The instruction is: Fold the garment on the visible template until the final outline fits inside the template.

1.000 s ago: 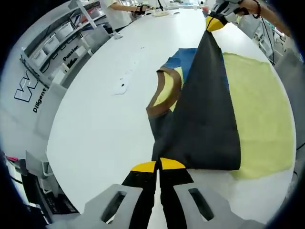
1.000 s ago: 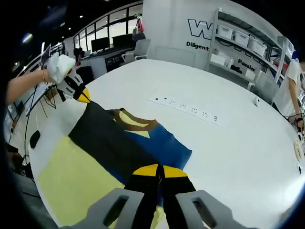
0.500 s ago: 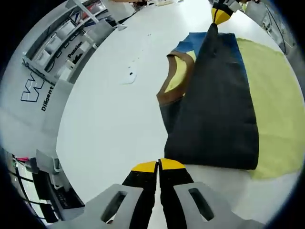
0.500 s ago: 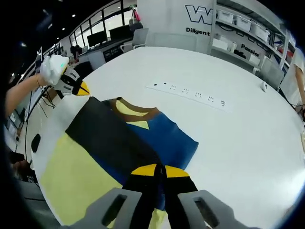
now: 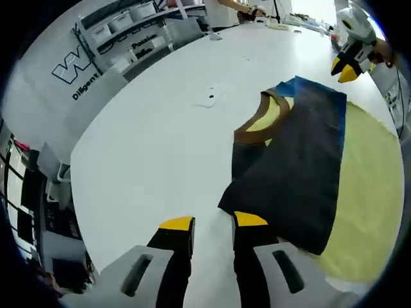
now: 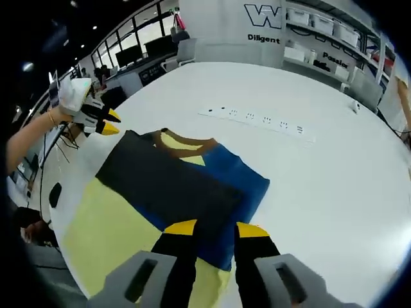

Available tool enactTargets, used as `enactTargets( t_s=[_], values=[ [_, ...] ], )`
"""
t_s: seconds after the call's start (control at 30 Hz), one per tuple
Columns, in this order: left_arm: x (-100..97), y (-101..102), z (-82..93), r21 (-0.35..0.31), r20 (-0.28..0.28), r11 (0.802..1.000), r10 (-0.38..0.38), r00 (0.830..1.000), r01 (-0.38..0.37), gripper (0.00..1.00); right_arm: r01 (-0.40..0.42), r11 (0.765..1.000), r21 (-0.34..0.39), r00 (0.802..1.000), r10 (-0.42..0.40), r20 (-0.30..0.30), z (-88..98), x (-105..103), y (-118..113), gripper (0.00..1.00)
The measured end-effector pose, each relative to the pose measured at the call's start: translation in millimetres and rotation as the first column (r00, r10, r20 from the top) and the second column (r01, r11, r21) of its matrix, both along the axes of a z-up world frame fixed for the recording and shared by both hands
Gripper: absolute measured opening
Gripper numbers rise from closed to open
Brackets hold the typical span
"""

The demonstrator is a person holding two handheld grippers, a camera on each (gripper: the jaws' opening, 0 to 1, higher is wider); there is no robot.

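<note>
The garment [image 5: 292,170] lies flat on the white table, a dark panel folded over its blue part [image 6: 239,181], with a brown collar [image 5: 255,129] and yellow lining showing. It rests partly on the yellow template [image 5: 367,192], which also shows as the yellow template [image 6: 106,224]. My left gripper [image 5: 213,222] is open just short of the garment's near corner, holding nothing. My right gripper [image 6: 216,229] is open over the garment's [image 6: 168,187] near edge, also holding nothing. Each gripper appears in the other's view, open and clear of the cloth: right gripper [image 5: 345,67], left gripper [image 6: 109,122].
A white power strip [image 6: 257,120] lies on the table [image 6: 334,186] beyond the garment. A small white item [image 5: 209,99] sits left of the collar. Shelves with bins [image 6: 324,32] and chairs [image 5: 103,90] line the wall. A person [image 5: 225,8] stands at the table's far end.
Both grippers have opened and let go of the dark panel's corners. The panel now lies flat on the garment, and both grippers have drawn back from it.
</note>
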State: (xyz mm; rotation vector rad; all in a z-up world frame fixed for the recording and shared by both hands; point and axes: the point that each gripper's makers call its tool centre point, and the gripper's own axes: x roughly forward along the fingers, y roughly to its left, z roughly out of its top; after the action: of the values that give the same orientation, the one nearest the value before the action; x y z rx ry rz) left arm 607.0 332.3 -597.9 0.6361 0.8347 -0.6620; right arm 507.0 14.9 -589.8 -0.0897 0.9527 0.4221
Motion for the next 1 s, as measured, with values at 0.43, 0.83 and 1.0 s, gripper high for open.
enactTargets(
  t_s=[0.43,0.83,1.0],
  values=[
    [-14.0,-7.8,-21.9,-0.225,-0.155,0.948,0.195,0.969,-0.226,0.40,0.120,0.990,0.078,0.991,-0.125,0.054,-11.2,26.7,-14.2,0.34],
    [-14.3,-10.4,-44.3,-0.215,-0.186,0.931,0.258,0.948,-0.296,0.31,0.270,0.938,0.217,0.960,-0.280,0.017,-32.0,57.8,-35.4,0.32],
    [-14.0,-12.7,-39.3,-0.217,-0.193,0.933,0.246,0.950,-0.286,0.10,0.272,0.941,0.200,0.960,-0.279,0.004,-41.6,57.7,-35.1,0.24]
  ],
)
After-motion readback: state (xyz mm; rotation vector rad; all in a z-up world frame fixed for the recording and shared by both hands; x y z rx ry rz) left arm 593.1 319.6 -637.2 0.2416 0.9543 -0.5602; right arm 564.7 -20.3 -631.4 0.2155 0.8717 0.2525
